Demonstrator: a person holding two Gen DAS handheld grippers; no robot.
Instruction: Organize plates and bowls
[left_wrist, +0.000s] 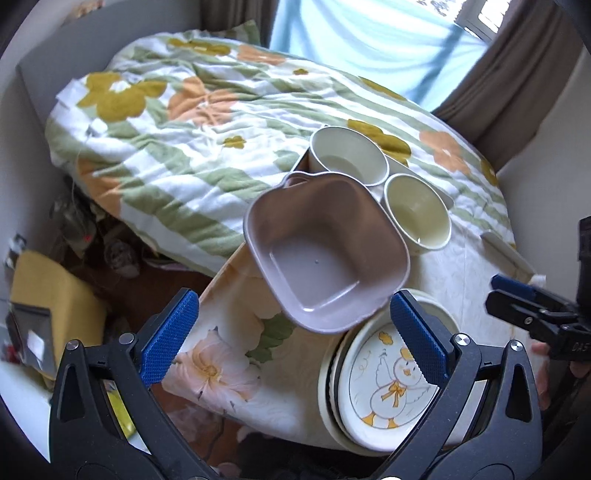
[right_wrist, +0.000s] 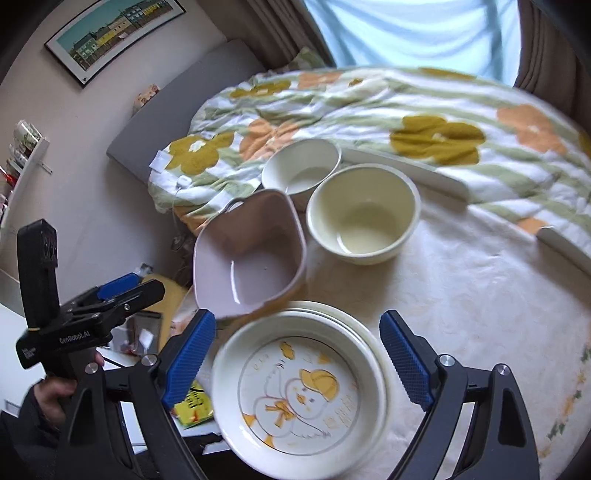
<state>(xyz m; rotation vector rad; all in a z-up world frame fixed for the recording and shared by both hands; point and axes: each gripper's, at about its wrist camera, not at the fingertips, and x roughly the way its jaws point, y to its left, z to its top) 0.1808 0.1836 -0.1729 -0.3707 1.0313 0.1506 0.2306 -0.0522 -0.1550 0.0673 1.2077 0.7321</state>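
Nearest the cameras, both claws hang over the bed's near edge. Left claw (left_wrist: 293, 330) is spread wide, blue pads apart, gripping nothing. Right claw (right_wrist: 297, 360) is spread wide too, nothing between its pads; the duck plate (right_wrist: 299, 393) sits below and between its fingers, untouched as far as the views show. That plate, with a yellow-hatted duck print, tops a short stack of plates (left_wrist: 332, 373) at the near edge of the cream floral sheet (right_wrist: 480, 295). Exact plate count unclear.

Just beyond the stack, to its left, is a mauve square bowl (left_wrist: 327, 254), with rounded corners and a small handle at its far end. It sits at the sheet's left edge, partly overhanging, and looks tilted; whether it touches the stack cannot be told.

Farther back stand two round cream bowls, upright: the nearer bowl (right_wrist: 364, 214) just right of the mauve one, the far bowl (right_wrist: 301, 166) behind it, close together. Behind them lies a flat white board (right_wrist: 406, 168), partly under a rumpled quilt (left_wrist: 177, 122) with green stripes and orange and mustard flowers.

Farthest off, brown curtains (left_wrist: 517, 74) frame a bright window, and a framed picture (right_wrist: 110, 35) hangs on the left wall. Floor clutter left of the bed is too blurred to name.
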